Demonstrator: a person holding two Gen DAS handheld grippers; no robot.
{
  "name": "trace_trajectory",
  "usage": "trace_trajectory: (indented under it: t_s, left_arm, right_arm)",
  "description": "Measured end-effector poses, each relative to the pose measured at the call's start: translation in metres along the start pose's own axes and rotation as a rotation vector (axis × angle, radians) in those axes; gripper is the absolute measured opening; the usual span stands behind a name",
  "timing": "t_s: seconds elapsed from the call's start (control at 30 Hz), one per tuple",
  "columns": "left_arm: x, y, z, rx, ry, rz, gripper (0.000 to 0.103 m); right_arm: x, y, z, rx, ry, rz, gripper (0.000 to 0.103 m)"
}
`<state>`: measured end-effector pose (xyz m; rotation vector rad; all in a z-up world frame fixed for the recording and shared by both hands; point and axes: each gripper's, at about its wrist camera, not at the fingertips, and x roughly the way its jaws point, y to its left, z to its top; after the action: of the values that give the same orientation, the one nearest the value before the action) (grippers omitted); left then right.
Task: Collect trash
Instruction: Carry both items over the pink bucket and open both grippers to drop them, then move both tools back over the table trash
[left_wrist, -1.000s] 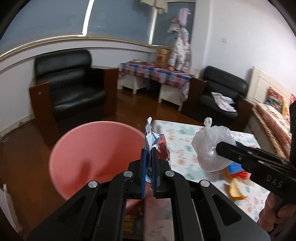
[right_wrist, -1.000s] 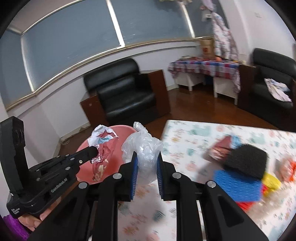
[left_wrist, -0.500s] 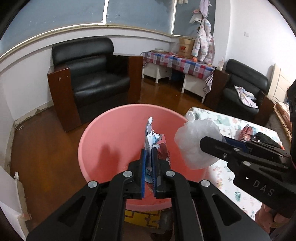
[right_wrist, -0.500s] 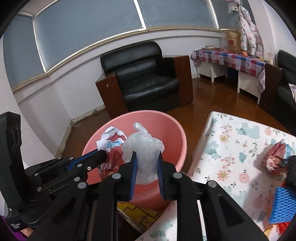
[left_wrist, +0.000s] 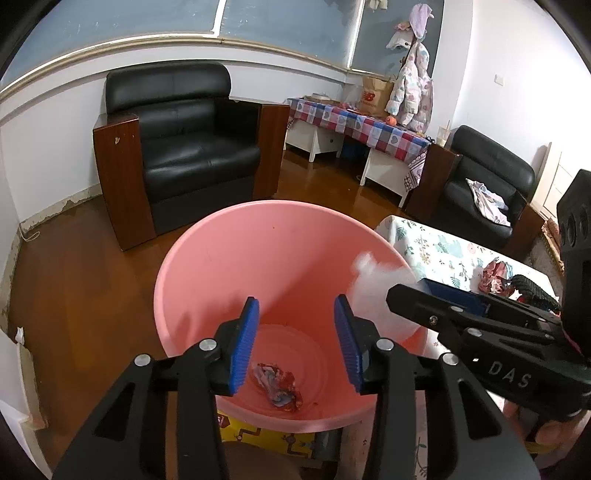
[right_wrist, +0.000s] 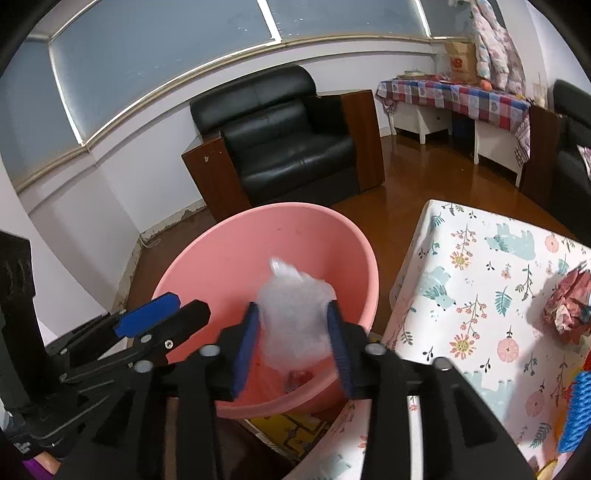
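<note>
Left gripper (left_wrist: 295, 339) hangs over the pink bucket (left_wrist: 207, 258), jaws apart with nothing between them; they have just been opening. Crumpled red and blue wrapper (left_wrist: 277, 384) lies on the bucket floor, seen between the 2 blue pads (left_wrist: 243, 343). Right gripper (right_wrist: 293, 349) is beside it, also over the bucket (right_wrist: 221, 266), jaws just been opening too. Clear plastic bag (right_wrist: 295, 317) sits blurred between its pads (right_wrist: 245, 347); cannot tell whether the pads touch it, looks loose, not squeezed. In the left wrist view the bag (left_wrist: 380, 291) shows as a white smear at the right gripper's tip (left_wrist: 413, 295), above the bucket's right rim. A fingertip (left_wrist: 554, 435) of the person's hand shows under the right gripper's body. Bucket stands on the wood floor just beside the table with the floral cloth (right_wrist: 480, 280). On the cloth: another crumpled red wrapper (right_wrist: 569, 306) and a blue scrubber (right_wrist: 576, 410) at the right edge. Black armchair (left_wrist: 184, 136) behind the bucket against the wall, well apart. Side table with checked cloth (left_wrist: 362, 125) further back.
</note>
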<state>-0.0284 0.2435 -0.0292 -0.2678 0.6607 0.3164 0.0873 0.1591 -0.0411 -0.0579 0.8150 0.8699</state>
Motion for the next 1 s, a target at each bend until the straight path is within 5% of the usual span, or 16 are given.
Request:
trace_trajectory:
  t_s: [1.0]
  left_arm:
    - [-0.042, -0.060, -0.004, 0.114, -0.057, -0.001, 0.043]
  right_arm:
    - [-0.105, -0.018, -0.037, 0.017, -0.123, -0.074, 0.048]
